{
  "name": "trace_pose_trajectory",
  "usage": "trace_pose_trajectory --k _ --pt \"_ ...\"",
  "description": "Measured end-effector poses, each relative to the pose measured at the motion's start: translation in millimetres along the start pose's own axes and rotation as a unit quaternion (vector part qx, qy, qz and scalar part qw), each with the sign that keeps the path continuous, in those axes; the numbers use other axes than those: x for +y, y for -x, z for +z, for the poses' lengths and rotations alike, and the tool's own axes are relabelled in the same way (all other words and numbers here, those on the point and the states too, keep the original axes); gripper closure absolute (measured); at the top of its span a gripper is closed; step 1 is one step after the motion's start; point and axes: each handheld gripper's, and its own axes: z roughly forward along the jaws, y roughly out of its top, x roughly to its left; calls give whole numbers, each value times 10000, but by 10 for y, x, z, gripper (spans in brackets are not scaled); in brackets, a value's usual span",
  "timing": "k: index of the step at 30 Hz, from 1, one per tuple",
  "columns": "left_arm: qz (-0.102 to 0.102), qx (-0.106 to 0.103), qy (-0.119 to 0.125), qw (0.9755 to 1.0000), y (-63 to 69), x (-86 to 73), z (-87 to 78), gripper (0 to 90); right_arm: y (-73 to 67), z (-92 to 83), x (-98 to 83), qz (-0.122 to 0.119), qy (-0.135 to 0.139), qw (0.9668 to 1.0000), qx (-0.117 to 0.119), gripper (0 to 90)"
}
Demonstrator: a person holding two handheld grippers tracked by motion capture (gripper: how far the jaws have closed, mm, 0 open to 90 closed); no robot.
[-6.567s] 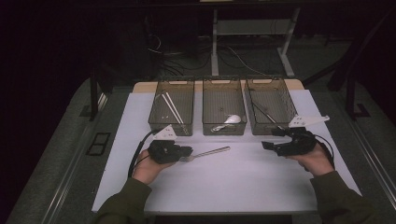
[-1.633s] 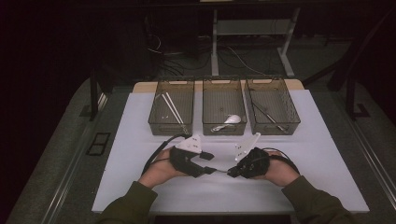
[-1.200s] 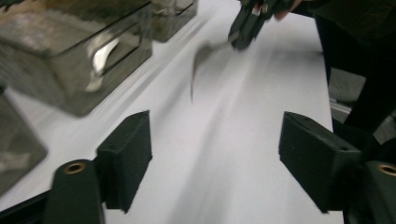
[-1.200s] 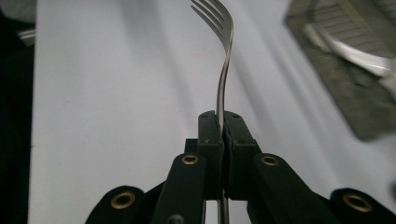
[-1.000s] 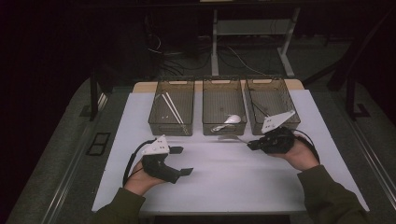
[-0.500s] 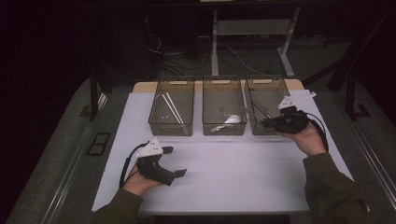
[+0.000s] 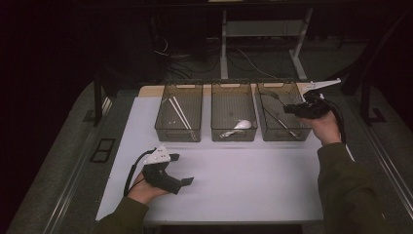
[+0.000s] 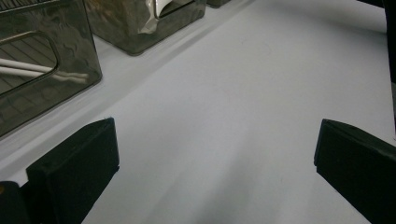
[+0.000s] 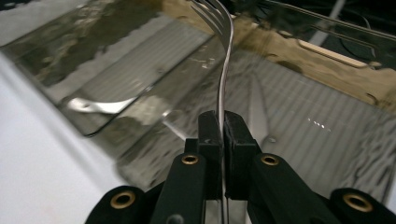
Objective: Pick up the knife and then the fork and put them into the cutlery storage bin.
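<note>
I am sorting cutlery into the bins, and the step in hand is delivering the fork (image 9: 223, 56) to the right-hand bin (image 7: 287, 134).

Nearest to me, my left hand-held gripper (image 7: 181, 170) is idling low over the white surface (image 7: 243, 175), well short of the bins. Its jaws have just been opening and are now standing as wide as they go, with nothing between them; in the left gripper view I am seeing bare surface between the two black pads (image 8: 74, 172).

Farther out, my right hand-held gripper (image 7: 288, 108) is hovering over the right-hand bin. Its jaws are clamped tight on the fork's thin handle, the pads (image 9: 208, 140) pressing on either side of it, and the tines are pointing away from me toward the bin's far wall. Below the fork I am seeing other metal cutlery (image 9: 257, 112) lying on the ribbed floor of the bin.

As I judge it, the next move is calling for lowering the fork closer to the bin floor, tipping it flatter so it is lying alongside the pieces already there, then easing the jaws apart. Letting go from this height could make it bounce or catch on the rim.

The middle bin (image 7: 234, 136) is holding a white spoon (image 7: 242, 125), and the left bin (image 7: 178, 135) is holding white chopsticks (image 7: 178, 112).
</note>
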Motion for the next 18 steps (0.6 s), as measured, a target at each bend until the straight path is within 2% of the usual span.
trace_pose_trajectory --k 2,4,9,11,18 --pt "15 9 3 10000 4 0 -2 0 65 56 -5 136 -11 9999 3 867" --pt "55 0 -18 10000 7 -1 -3 0 114 123 -21 222 -99 9996 -140 867" --pt "64 -15 -62 10000 9 -5 1 0 220 266 -96 434 -324 9984 -188 866" --pt "66 -20 -75 9999 6 -9 3 0 234 309 -115 466 -441 9976 -278 866" --pt "67 -26 -93 9999 11 -14 6 0 241 406 -137 618 -680 9952 -329 856"
